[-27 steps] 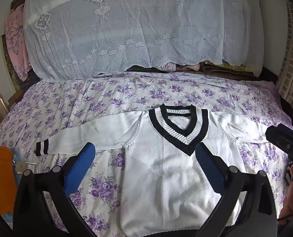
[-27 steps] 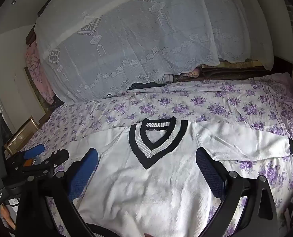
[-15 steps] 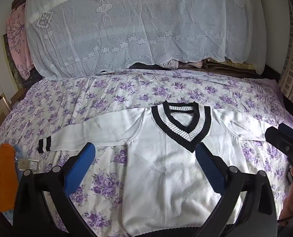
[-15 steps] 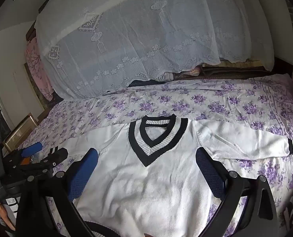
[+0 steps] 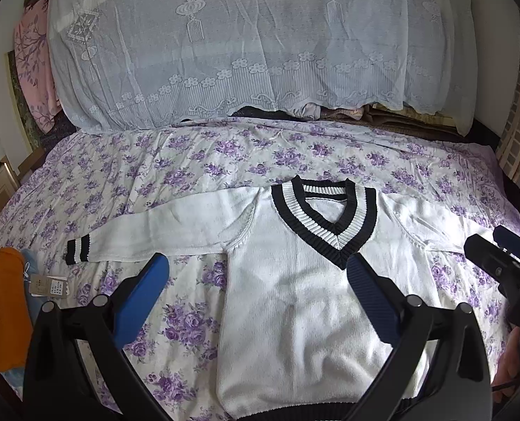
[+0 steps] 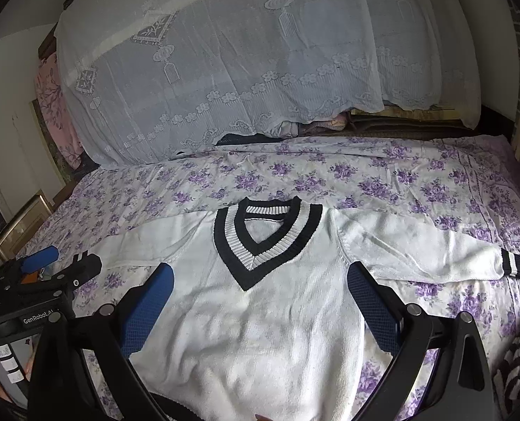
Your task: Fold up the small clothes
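One white sweater (image 5: 295, 298) lies face up and spread flat on the bedsheet (image 5: 197, 161), its black-and-white V collar (image 5: 325, 217) pointing away from the headboard end, both sleeves stretched out to the sides.

The left wrist view takes in the whole left sleeve down to its striped cuff (image 5: 78, 248), and beyond it, at the bed's edge, an orange cloth (image 5: 0, 308) with a paper tag (image 5: 47, 285) lying beside it. That view cuts the other sleeve short behind the right gripper (image 5: 505, 263), which pokes in from the side. The right wrist view gives the opposite: the right sleeve runs clear to its own striped cuff (image 6: 511, 263), while the left gripper (image 6: 56, 266) sits low at the far side over the sheet.

So: one sweater, two cuffs, two grippers, each with two blue pads. The left gripper's jaws stand wide apart, one pad (image 5: 144, 294) above the sheet and the other above the sweater's chest, gripping nothing. The right gripper's jaws are just as wide, both pads (image 6: 147, 312) hanging over the sweater's body, empty too.

A big lace cover (image 5: 242, 45) drapes the heap at the head of the bed.
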`<state>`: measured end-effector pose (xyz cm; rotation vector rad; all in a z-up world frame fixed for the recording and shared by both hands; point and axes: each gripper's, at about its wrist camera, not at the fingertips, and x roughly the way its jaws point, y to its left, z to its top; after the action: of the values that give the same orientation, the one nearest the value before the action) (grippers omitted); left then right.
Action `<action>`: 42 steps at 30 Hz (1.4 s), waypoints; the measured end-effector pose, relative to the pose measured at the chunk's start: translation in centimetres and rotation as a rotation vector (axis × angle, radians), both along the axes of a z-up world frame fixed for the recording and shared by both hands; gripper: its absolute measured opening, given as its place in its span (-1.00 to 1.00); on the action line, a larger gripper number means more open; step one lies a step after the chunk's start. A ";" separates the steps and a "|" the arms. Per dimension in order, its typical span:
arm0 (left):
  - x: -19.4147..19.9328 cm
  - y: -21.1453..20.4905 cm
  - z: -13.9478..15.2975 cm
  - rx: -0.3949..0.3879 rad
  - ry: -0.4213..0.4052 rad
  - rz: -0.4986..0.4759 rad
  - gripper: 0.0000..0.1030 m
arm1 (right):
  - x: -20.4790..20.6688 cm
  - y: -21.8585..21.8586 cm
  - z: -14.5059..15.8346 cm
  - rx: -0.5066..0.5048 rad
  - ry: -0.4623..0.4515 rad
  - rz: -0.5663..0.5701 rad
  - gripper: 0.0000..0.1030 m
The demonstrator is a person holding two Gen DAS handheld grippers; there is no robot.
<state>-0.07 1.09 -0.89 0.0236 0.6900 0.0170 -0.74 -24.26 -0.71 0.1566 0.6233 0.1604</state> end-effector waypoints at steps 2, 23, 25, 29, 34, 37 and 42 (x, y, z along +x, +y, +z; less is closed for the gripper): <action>0.2 0.0 -0.1 -0.004 0.008 0.001 0.92 | 0.1 0.1 0.1 0.001 0.003 0.002 0.93; 0.6 -0.6 -0.5 -0.013 0.036 -0.006 0.92 | 0.2 0.9 -0.2 -0.003 0.003 0.024 0.93; 0.7 -0.6 -0.5 -0.018 0.038 -0.004 0.92 | 0.2 0.9 -0.3 -0.001 0.003 0.023 0.93; 0.9 -0.7 -0.6 -0.020 0.048 -0.006 0.92 | 0.1 1.1 -0.4 0.002 0.004 0.021 0.93; 1.1 -0.7 -0.6 -0.022 0.051 -0.009 0.92 | 0.2 1.1 -0.5 0.003 0.007 0.024 0.93; 1.1 -0.7 -0.6 -0.021 0.049 -0.009 0.92 | 0.3 1.2 -0.5 0.001 0.008 0.029 0.93; 1.2 -0.6 -0.8 -0.027 0.057 -0.011 0.92 | 0.3 1.3 -0.5 0.000 0.008 0.030 0.93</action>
<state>1.09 0.49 -1.70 0.0017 0.7473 -0.0033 -0.45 -22.99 -1.17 0.1476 0.6341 0.1886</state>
